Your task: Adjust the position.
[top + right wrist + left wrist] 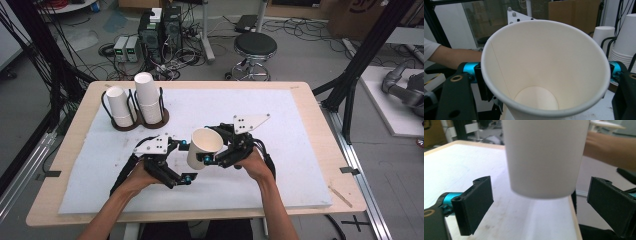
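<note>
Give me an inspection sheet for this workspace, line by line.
Surface: wooden table under a white mat.
Job's things: empty paper cup held off the mat; two cup stacks in a black wire holder.
Clutter: nothing seen.
Grippers: right gripper shut on the cup; left gripper open, jaws flanking the cup's base.
Cables: tangled on the floor.
Surroundings: stool, computer towers.
</note>
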A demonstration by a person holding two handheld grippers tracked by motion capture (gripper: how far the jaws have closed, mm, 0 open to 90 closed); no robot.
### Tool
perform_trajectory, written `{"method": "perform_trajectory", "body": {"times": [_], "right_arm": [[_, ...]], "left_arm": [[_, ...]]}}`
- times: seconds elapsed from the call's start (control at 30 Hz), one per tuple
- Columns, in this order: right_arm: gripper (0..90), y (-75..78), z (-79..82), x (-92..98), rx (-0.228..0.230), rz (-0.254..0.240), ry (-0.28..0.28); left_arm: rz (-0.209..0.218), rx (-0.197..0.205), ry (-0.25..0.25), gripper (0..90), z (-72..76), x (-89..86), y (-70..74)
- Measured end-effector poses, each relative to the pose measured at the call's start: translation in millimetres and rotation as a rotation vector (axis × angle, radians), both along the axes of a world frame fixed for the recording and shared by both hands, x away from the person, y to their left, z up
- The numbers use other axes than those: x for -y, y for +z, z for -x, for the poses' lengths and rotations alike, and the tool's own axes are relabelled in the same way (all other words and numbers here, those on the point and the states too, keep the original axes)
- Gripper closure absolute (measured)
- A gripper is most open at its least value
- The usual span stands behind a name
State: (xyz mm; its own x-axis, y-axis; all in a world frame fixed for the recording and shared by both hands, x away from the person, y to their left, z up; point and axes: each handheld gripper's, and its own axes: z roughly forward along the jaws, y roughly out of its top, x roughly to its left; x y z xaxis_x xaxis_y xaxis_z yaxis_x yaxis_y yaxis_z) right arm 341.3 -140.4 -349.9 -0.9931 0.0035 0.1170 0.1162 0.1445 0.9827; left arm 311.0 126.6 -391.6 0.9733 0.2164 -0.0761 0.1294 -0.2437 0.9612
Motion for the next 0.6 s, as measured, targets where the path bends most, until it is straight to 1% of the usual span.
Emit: {"method": "perform_trajectory", "body": {"times": [0.03,0.2,0.37,0.43,0.53,0.6], "right_arm": [[25.1,0.1,-0.2,0.4,0.003,0.004,-0.010],[25.2,0.5,-0.6,3.5,0.013,0.029,-0.066],[25.2,0.2,-2.0,7.7,0.017,0.045,-0.120],[25.3,0.4,-2.3,9.1,0.021,0.051,-0.141],[25.3,0.4,-3.0,10.5,0.024,0.060,-0.167],[25.3,0.0,-3.5,11.0,0.025,0.064,-0.178]], "left_arm": [[-0.015,0.006,0.028,6.6,-0.2,-2.9,0.2],[-0.045,0.001,0.110,6.6,-1.6,-20.9,-0.9],[-0.054,-0.012,0.186,6.6,-2.5,-39.6,-6.4],[-0.074,-0.003,0.222,6.6,-3.1,-46.4,-9.0],[-0.059,-0.013,0.265,6.6,-4.1,-57.2,-12.5],[-0.063,-0.006,0.303,6.6,-3.7,-63.6,-15.0]]}}
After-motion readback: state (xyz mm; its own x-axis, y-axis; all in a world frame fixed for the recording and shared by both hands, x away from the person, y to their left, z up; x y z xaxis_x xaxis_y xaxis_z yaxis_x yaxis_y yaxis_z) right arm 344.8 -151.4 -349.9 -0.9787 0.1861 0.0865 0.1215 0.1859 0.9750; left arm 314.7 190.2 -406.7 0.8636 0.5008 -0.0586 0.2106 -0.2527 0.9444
